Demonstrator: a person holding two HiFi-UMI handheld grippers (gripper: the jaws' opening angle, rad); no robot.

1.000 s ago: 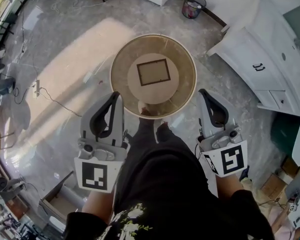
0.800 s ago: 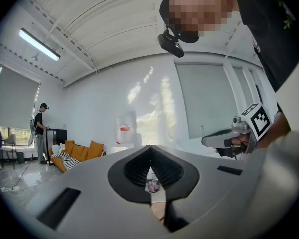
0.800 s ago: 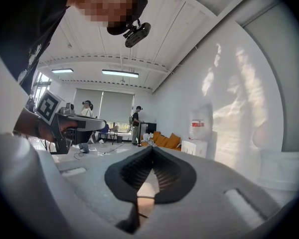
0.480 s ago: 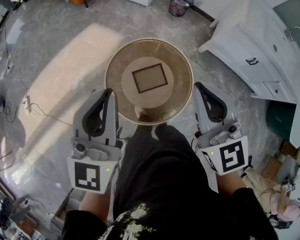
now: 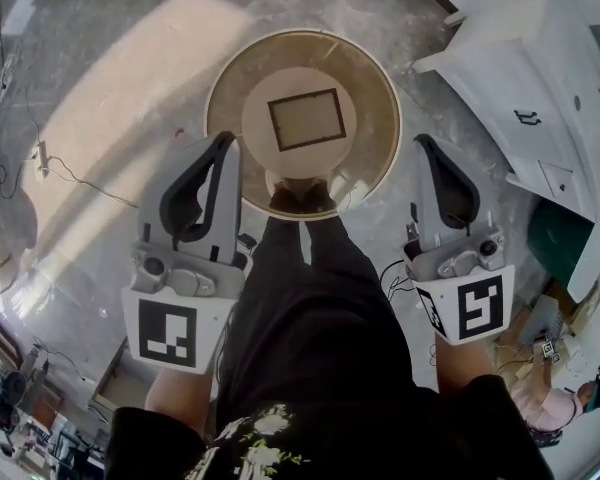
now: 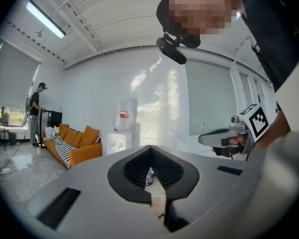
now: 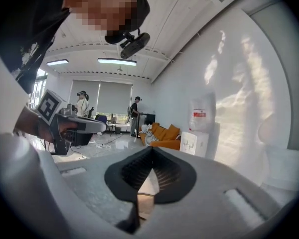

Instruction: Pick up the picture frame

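Observation:
A dark-edged picture frame (image 5: pixel 306 118) lies flat on the tan centre disc of a round table (image 5: pixel 223 93) straight ahead of me. My left gripper (image 5: pixel 227 141) reaches along the table's left rim, jaws shut with nothing in them. My right gripper (image 5: pixel 424 143) hangs just off the table's right rim, also shut and empty. The frame sits between and beyond the two tips, apart from both. In the left gripper view the closed jaws (image 6: pixel 150 148) fill the bottom, and the right gripper (image 6: pixel 224 136) shows at the side. The right gripper view shows its closed jaws (image 7: pixel 150 151) and the left gripper (image 7: pixel 82 126).
A white cabinet (image 5: pixel 540 88) stands to the right of the table. A cable (image 5: pixel 80 183) trails over the floor at the left. My shoes (image 5: pixel 300 198) touch the table's near edge. An orange sofa (image 6: pixel 77 143) and standing people (image 7: pixel 135 114) are farther off in the room.
Both grippers have moved forward and now flank the round table. The table and frame sit closer in the head view. The jaws have stayed shut.

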